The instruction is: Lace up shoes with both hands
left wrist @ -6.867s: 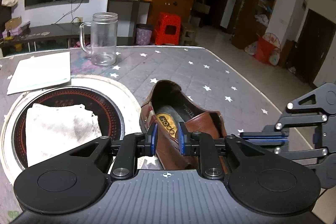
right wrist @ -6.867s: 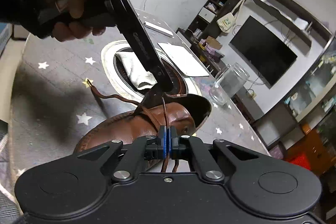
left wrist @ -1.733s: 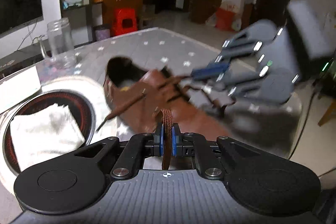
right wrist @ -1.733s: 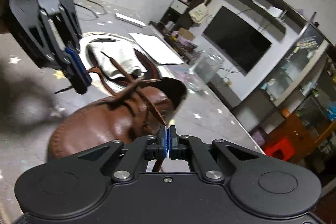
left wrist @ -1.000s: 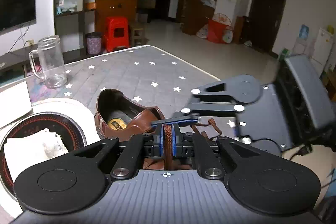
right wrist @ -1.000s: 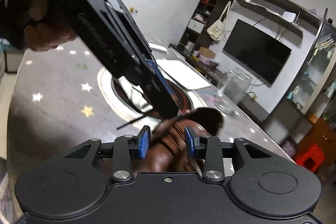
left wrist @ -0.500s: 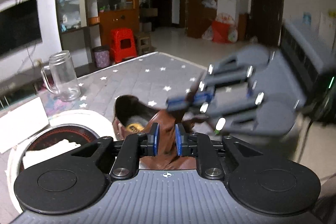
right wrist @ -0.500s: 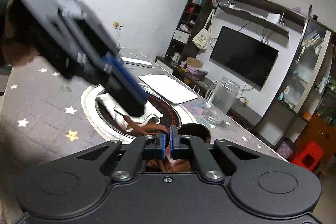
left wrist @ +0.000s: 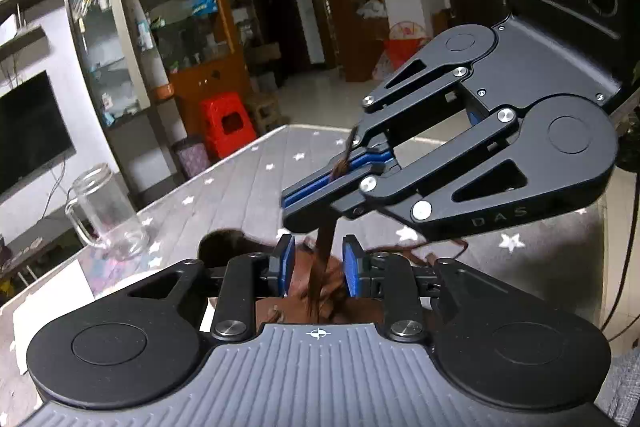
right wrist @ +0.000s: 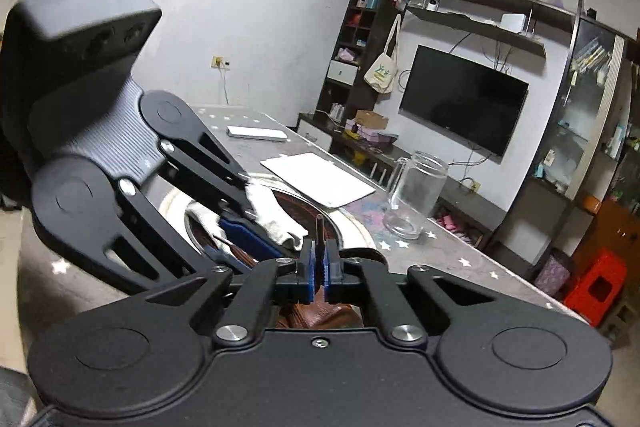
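From the left wrist, the left gripper [left wrist: 319, 265] is opening, its blue pads clear of the brown lace [left wrist: 323, 255] that runs up between them from the brown shoe [left wrist: 316, 301] on the star-patterned table [left wrist: 248, 183]. I read this as a handover: the right gripper [left wrist: 320, 183] above is clenched on the same lace, keeping it taut. From the right wrist, the right gripper [right wrist: 319, 269] is clamped on the lace [right wrist: 319, 227], whose tip pokes up; the shoe [right wrist: 320, 313] sits just below.
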`<action>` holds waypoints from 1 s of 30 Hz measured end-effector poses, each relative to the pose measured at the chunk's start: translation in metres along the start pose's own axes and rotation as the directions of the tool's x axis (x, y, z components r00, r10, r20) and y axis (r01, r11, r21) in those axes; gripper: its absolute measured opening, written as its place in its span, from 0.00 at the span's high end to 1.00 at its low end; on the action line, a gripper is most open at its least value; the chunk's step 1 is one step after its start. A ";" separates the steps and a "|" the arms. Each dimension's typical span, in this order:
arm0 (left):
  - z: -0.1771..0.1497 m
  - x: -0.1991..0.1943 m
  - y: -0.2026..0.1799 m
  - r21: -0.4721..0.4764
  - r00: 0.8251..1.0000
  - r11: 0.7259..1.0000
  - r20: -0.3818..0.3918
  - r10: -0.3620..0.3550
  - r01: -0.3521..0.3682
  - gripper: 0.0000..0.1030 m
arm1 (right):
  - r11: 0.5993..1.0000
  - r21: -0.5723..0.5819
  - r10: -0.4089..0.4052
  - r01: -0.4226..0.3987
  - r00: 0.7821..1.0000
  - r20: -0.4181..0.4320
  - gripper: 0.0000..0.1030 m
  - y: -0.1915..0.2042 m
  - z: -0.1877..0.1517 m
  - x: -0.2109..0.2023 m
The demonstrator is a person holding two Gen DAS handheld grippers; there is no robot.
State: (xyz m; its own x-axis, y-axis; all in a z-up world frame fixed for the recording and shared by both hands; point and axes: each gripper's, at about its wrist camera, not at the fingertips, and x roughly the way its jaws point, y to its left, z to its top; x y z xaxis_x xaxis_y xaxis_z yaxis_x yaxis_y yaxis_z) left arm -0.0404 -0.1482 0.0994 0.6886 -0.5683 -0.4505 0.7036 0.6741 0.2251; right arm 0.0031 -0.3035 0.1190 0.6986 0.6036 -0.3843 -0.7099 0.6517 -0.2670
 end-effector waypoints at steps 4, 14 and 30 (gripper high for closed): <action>0.001 -0.002 0.003 -0.037 0.999 0.999 0.036 -0.031 0.032 0.93 | 1.000 0.015 0.008 -0.009 1.000 0.021 0.96 -0.002 0.005 -0.004; -0.002 -0.014 0.015 -0.128 0.997 0.991 0.067 -0.039 0.047 0.94 | 0.996 0.065 -0.060 0.059 0.998 0.008 0.76 -0.019 -0.002 -0.004; 0.001 0.000 0.012 -0.064 0.990 0.992 -0.093 0.105 -0.112 0.94 | 0.980 0.158 -0.105 0.117 0.991 -0.080 0.59 -0.002 -0.038 0.015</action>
State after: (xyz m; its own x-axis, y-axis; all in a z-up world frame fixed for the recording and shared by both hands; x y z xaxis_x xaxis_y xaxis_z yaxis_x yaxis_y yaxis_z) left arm -0.0320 -0.1400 0.1029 0.7395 -0.4478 -0.5025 0.6097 0.7621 0.2181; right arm 0.0122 -0.3134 0.0797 0.7599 0.4929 -0.4238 -0.6003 0.7821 -0.1669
